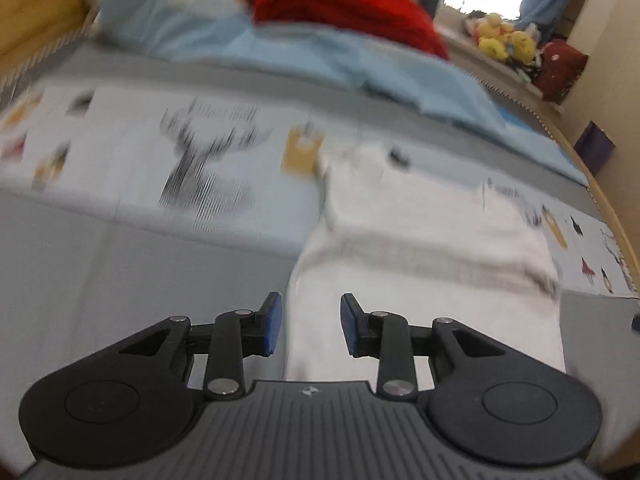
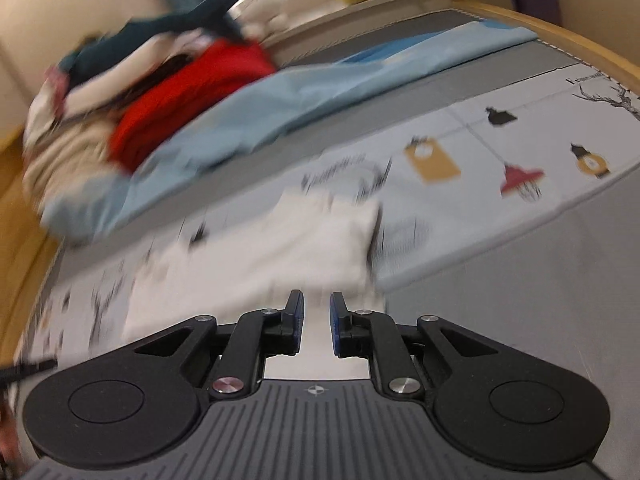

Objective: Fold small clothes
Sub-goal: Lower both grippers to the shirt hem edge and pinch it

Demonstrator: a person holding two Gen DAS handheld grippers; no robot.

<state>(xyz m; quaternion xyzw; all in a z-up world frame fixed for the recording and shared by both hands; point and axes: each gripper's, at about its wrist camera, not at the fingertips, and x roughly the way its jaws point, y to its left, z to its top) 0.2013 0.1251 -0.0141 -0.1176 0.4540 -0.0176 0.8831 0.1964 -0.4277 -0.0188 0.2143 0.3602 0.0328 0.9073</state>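
Left gripper (image 1: 311, 324) hangs with its blue pads set wide, nothing between them, just above the near edge of the white garment (image 1: 420, 240), which lies flat and partly folded on the printed bedsheet (image 1: 160, 152). Right gripper (image 2: 317, 324) has its pads narrowly apart and empty over the same white garment (image 2: 272, 256), near its front edge. Behind it a light blue cloth (image 2: 280, 96) and a red garment (image 2: 192, 92) lie heaped; both views are blurred
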